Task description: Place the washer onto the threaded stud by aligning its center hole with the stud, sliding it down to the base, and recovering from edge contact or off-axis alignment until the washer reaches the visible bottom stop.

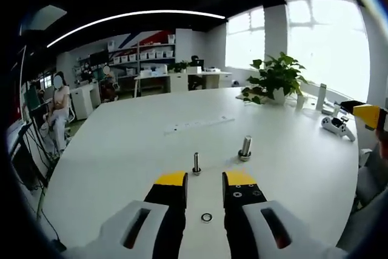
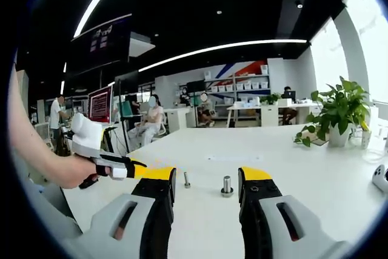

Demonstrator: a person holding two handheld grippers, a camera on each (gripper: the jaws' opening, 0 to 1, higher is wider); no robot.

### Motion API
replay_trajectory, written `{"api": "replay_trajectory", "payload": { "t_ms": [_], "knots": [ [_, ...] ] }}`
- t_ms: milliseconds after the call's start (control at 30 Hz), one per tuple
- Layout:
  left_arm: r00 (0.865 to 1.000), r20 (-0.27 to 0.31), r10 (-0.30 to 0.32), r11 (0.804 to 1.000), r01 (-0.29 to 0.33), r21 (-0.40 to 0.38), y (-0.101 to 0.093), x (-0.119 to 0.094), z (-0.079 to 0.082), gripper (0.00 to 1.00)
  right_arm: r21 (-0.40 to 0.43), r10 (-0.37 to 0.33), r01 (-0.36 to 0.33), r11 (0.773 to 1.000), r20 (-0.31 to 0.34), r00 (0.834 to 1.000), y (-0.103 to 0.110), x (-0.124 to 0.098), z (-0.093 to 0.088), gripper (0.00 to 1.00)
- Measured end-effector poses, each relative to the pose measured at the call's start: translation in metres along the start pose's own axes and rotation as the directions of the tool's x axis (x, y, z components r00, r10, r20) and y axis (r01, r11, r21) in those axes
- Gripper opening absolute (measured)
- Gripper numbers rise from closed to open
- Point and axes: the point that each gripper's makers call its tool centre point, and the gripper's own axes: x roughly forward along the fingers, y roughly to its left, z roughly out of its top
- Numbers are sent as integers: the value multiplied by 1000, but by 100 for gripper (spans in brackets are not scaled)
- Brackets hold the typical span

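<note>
White desk (image 1: 121, 156) carries a small metal washer (image 1: 207, 217), lying flat between the spread, empty jaws of the left gripper (image 1: 204, 179), towards the near edge. Just beyond stand a thin stud (image 1: 196, 163) and a thicker bolt (image 1: 245, 148), apart from each other. The right gripper (image 2: 205, 175) hangs above the desk, spread and empty too. A potted plant (image 1: 274, 77) sits near the far right edge.
</note>
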Motion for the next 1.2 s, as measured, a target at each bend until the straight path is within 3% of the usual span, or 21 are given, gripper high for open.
{"api": "replay_trajectory", "payload": {
  "t_ms": [600,1200],
  "knots": [
    [995,-100,-2,1000,4,19,-4,19,-49,22,14,-10,10,1000,-3,1000,-3,0,-1,43],
    [983,-181,-4,1000,9,30,1,37,-86,23,22,-14,14,1000,-10,1000,-3,1,-4,43]
  ]
}}
